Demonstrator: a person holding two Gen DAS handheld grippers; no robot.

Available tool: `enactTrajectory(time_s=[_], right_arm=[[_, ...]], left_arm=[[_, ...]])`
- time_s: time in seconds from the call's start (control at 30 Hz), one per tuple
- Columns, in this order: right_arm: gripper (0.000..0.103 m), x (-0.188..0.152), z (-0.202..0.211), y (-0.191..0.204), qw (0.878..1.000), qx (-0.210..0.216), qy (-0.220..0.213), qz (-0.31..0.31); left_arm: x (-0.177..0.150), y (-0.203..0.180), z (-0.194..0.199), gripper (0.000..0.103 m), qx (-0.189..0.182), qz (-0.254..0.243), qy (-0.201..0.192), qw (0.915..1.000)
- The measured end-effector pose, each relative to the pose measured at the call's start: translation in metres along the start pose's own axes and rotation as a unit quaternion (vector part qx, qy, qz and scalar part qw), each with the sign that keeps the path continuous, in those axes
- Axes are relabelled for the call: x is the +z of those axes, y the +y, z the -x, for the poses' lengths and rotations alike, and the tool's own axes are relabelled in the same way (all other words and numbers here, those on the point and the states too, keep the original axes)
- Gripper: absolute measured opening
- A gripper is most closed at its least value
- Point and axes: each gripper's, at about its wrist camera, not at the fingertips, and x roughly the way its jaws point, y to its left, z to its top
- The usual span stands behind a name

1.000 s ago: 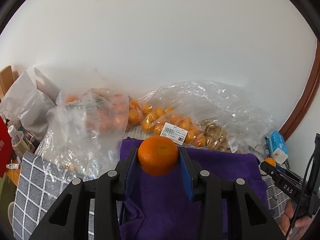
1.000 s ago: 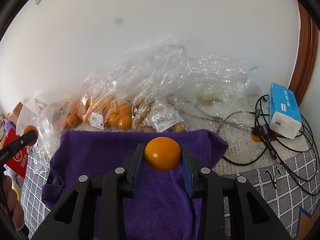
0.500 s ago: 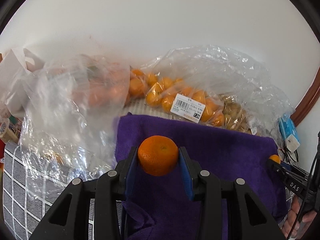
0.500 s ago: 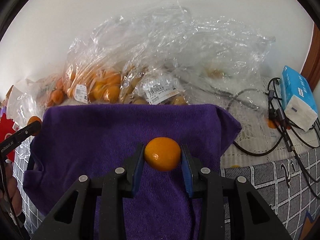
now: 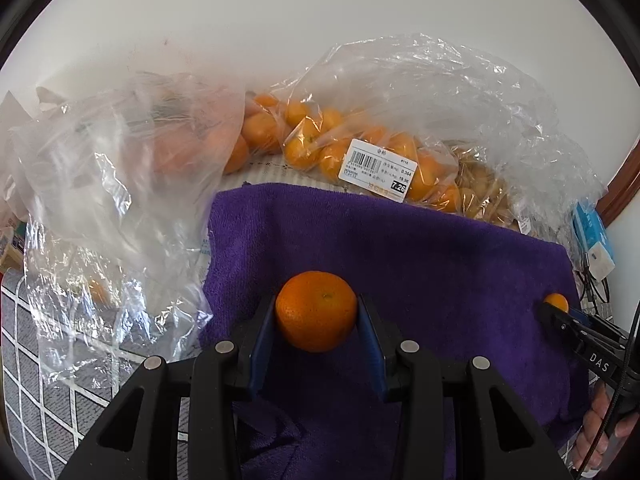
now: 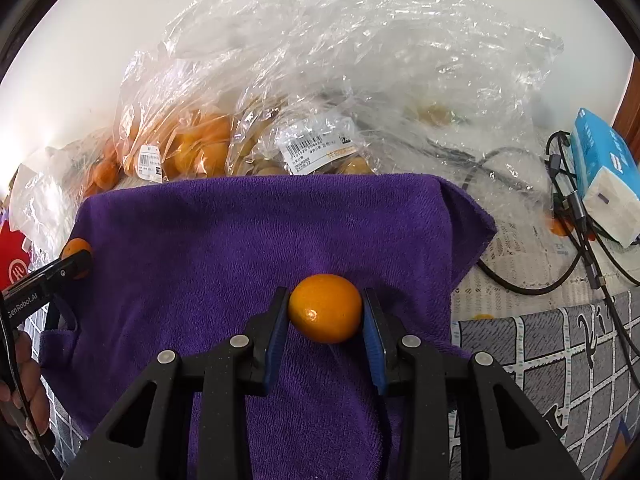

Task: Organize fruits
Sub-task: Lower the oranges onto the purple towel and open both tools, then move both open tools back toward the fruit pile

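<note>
Jaws around round, dimpled oranges point(image 5: 316, 310).

Towel point(image 6: 224, 248) at table centre; fruit bags point(image 6: 192, 140) along back edge behind it; tissue pack point(image 6: 604, 184) and cables point(image 6: 568, 240) toward right edge.

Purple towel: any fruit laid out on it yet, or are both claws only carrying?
Done: nothing visible; the purple towel shows no loose fruit. In hand: the left claw grips a dimpled orange, the right claw a smoother orange fruit, both over the towel. Left: setting these down, plus the bagged oranges behind.
</note>
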Motion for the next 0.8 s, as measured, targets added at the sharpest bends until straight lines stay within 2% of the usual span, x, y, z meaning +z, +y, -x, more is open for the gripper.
enactTrajectory(time_s=[0.13,0.27,0.33,0.37,0.4,0.5,0.63,0.7,0.8], right_arm=[[0.038,0.000,0.001,0.000,1.000,0.003,0.001,0.002],[0.055,0.000,0.007,0.003,1.000,0.001,-0.005,0.011],[0.062,0.001,0.013,0.007,1.000,0.001,-0.010,0.016],[0.066,0.002,0.016,0.009,1.000,-0.003,-0.013,0.018],[0.067,0.003,0.020,0.011,1.000,-0.010,-0.017,0.020],[0.067,0.004,0.039,0.020,0.998,-0.031,-0.042,0.028],[0.068,-0.005,0.074,0.025,0.996,-0.037,-0.077,0.021],[0.068,-0.013,0.089,0.026,0.995,-0.039,-0.088,0.023],[0.068,-0.029,0.115,0.025,0.989,-0.072,-0.125,0.020]], left_arm=[[0.001,0.000,-0.003,0.038,-0.002,-0.002,0.006,1.0000],[0.002,-0.002,-0.002,0.039,-0.008,-0.005,0.012,0.9999],[0.004,-0.006,0.003,0.042,-0.005,-0.013,0.007,0.9999],[0.005,-0.007,0.008,0.047,-0.003,-0.017,0.004,0.9999],[0.006,-0.009,0.013,0.052,-0.001,-0.020,-0.001,0.9998],[0.010,-0.013,0.034,0.056,0.003,-0.027,-0.021,0.9994],[0.012,-0.011,0.068,0.056,0.016,-0.022,-0.062,0.9977],[0.008,-0.011,0.085,0.056,0.009,-0.032,-0.081,0.9962],[-0.005,-0.008,0.107,0.056,0.013,-0.049,-0.092,0.9944]])
